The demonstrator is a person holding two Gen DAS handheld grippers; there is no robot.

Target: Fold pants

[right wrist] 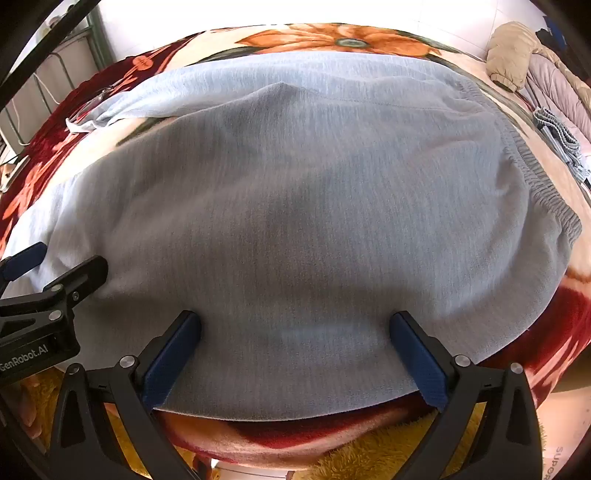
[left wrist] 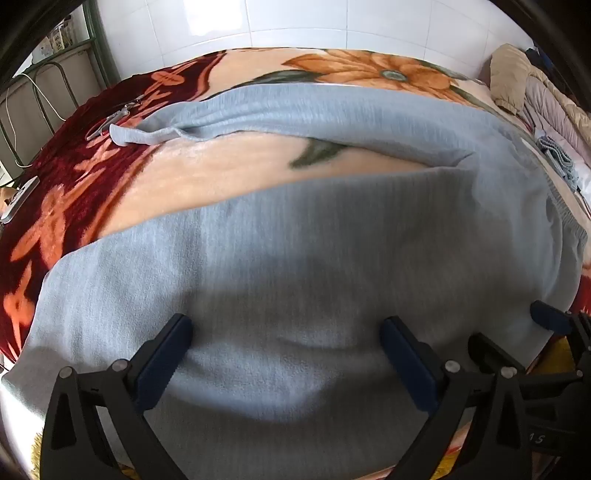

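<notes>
Light grey-blue pants [left wrist: 295, 266] lie spread on a floral blanket [left wrist: 207, 173], legs apart, waistband [right wrist: 535, 177] at the right. The far leg [left wrist: 295, 107] runs to a cuff [left wrist: 136, 136] at the left. My left gripper [left wrist: 288, 332] is open over the near leg's front edge, jaws wide, nothing between them. My right gripper [right wrist: 295, 328] is open over the near hip area [right wrist: 314, 229], close to the pants' front edge. The right gripper shows in the left wrist view [left wrist: 517, 328] at the right; the left gripper shows in the right wrist view [right wrist: 55, 262] at the left.
Padded jackets [left wrist: 535, 85] and a small striped cloth [left wrist: 557, 158] lie at the bed's right. A metal rack [left wrist: 55, 85] stands at the left by a white tiled wall [left wrist: 332, 22]. A yellow fuzzy cloth [right wrist: 369, 454] lies below the bed's front edge.
</notes>
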